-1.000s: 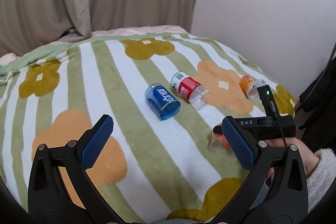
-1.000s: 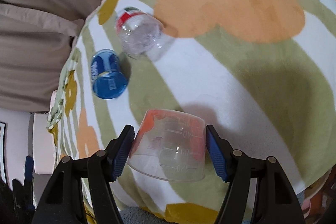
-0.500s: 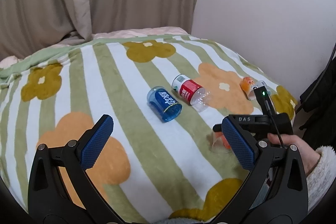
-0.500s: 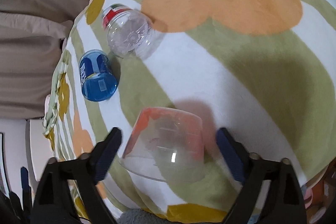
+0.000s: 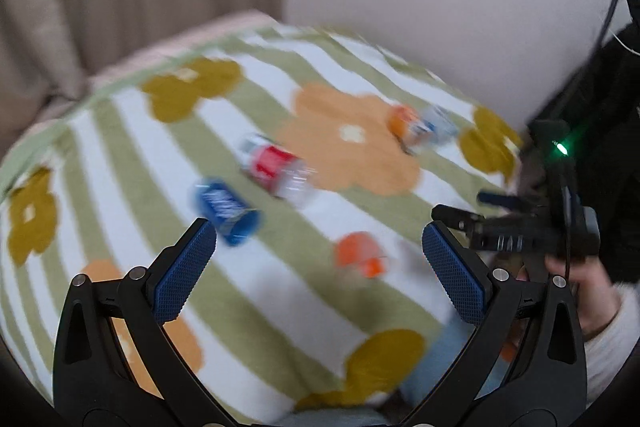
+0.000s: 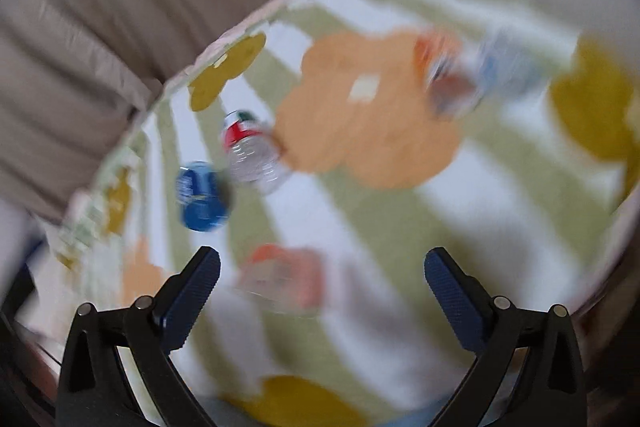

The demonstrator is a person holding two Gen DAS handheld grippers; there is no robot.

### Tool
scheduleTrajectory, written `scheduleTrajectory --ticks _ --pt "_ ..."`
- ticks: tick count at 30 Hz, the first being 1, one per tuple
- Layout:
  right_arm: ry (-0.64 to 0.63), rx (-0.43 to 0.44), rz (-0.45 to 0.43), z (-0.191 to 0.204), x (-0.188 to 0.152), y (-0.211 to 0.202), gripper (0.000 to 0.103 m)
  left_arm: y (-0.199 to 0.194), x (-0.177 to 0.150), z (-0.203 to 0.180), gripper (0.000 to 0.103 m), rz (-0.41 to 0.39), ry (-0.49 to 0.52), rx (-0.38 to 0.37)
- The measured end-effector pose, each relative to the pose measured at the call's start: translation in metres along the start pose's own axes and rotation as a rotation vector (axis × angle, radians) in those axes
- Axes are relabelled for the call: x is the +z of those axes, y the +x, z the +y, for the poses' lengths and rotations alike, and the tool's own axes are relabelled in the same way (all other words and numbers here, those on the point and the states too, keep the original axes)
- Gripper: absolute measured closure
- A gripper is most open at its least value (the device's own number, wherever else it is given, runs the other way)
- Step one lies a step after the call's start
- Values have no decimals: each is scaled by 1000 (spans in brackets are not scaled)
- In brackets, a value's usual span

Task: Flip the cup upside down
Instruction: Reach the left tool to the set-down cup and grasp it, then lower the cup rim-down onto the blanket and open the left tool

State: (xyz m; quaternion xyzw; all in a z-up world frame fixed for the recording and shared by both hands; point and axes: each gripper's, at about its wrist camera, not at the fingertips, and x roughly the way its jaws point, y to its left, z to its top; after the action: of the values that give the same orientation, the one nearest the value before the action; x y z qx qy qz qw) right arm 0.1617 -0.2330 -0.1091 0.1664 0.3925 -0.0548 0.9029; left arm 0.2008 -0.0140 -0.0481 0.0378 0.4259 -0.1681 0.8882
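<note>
Measuring cup [image 6: 282, 277] mouth-down near the blanket's [image 6: 460, 187] front edge
Both grippers [image 5: 318, 263] [image 6: 322, 283] spread wide, holding nothing; thin clear plastic, probably light and slippery: grip the sidewalls.

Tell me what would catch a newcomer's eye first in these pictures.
Probably the flowered blanket with green stripes that fills both views. Near its front edge sits the clear cup with orange markings, free between the open fingers of the right gripper. Behind it lie a blue can and a red-labelled bottle; both pictures are blurred.
</note>
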Motion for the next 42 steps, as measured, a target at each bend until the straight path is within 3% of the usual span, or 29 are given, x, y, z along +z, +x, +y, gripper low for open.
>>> scheduleTrajectory --ticks 1,5,9,11,16,20,24,27,30,33,35,37,42 --pt "-41 -43 -55 -1 -3 -14 1 10 8 -5 0 41 6 -16" --pt "-112 -61 -246 -13 -19 -54 1 73 33 -31 0 261 37 -14" --pt "-154 -10 -337 -22 -35 -70 1 145 25 -42 0 487 -3 -18" --pt "-184 17 -361 -25 -46 -74 1 172 15 -41 3 555 -22 5" --pt "-180 -4 -363 -46 -62 -74 1 221 -9 -40 10 691 -45 62" --pt "-113 3 -354 -69 -62 -67 1 234 -20 -44 14 739 -31 86" --pt "-97 -3 -343 -81 -64 -63 1 241 -28 -46 33 764 -44 94" --pt "-88 12 -351 -83 -66 -65 1 243 -37 -49 41 789 -69 69" --pt "-87 25 -358 -82 -67 -66 1 243 -41 -53 41 782 -57 70" --pt "-89 31 -371 -82 -65 -70 1 227 -37 -55 42 724 -88 46" --pt "-93 34 -387 -81 -65 -75 1 201 -29 -62 42 613 -68 43" --pt "-99 36 -410 -79 -65 -80 1 169 -27 -68 42 444 -66 16" --pt "-140 50 -464 -70 -73 -83 1 125 -52 -64 42 71 -126 12"
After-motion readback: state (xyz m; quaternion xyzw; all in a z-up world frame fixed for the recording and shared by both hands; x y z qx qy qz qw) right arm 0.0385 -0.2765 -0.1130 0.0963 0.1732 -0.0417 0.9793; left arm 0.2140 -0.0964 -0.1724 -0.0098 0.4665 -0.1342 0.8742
